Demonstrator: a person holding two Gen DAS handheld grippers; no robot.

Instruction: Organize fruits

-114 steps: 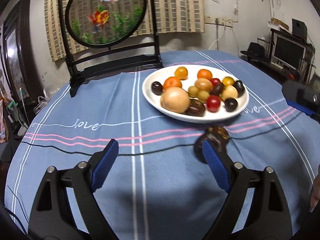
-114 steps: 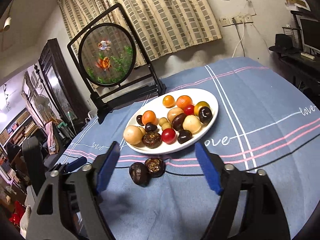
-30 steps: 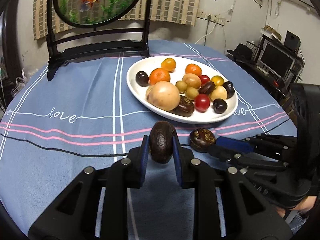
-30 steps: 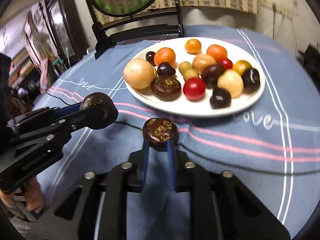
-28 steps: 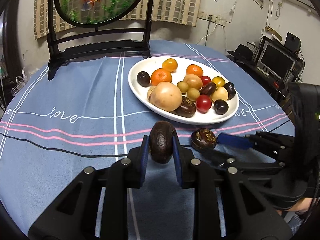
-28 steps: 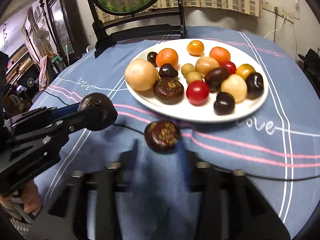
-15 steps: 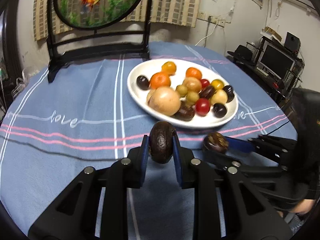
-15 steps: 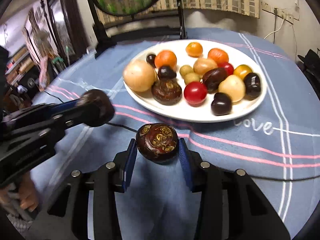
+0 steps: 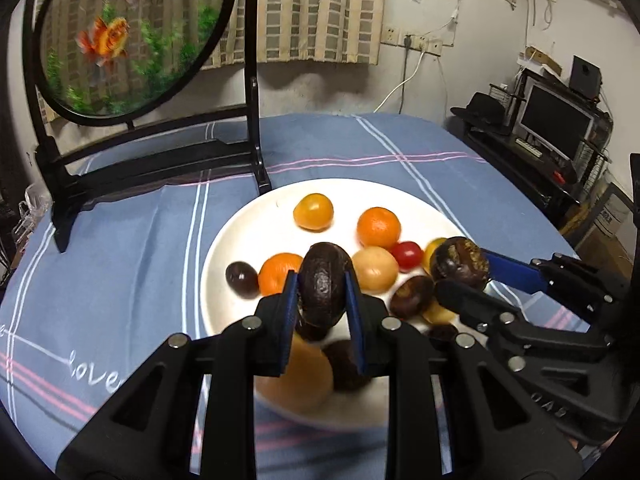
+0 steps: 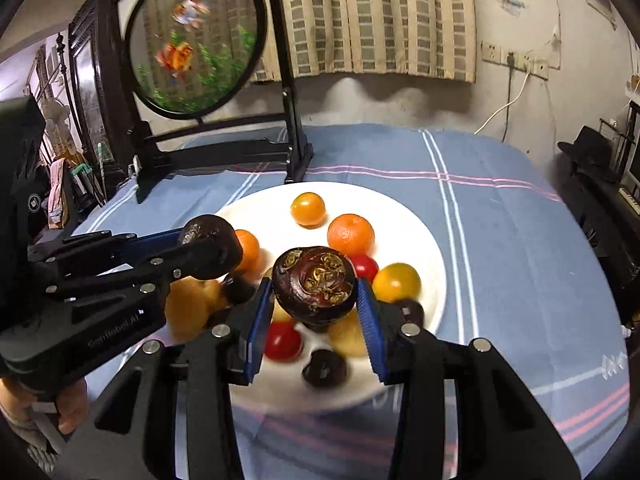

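Fruits (image 10: pixel 314 286) — gold-patterned top only in right tool's (image 10: pixel 312 312) view

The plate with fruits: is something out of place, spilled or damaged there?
Nothing stands out. The plate sits flat on the cloth, fruits inside it. Two dark fruits are not yet on it: one in the left jaws, one in the right, both over the plate.

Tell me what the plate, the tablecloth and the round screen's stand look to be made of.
Plate: glazed white ceramic, or possibly melamine, judging by its smooth sheen. Tablecloth: woven fabric, matte blue with stripes; it creases. Stand: black lacquered wood or plastic; glossy highlights leave it open.
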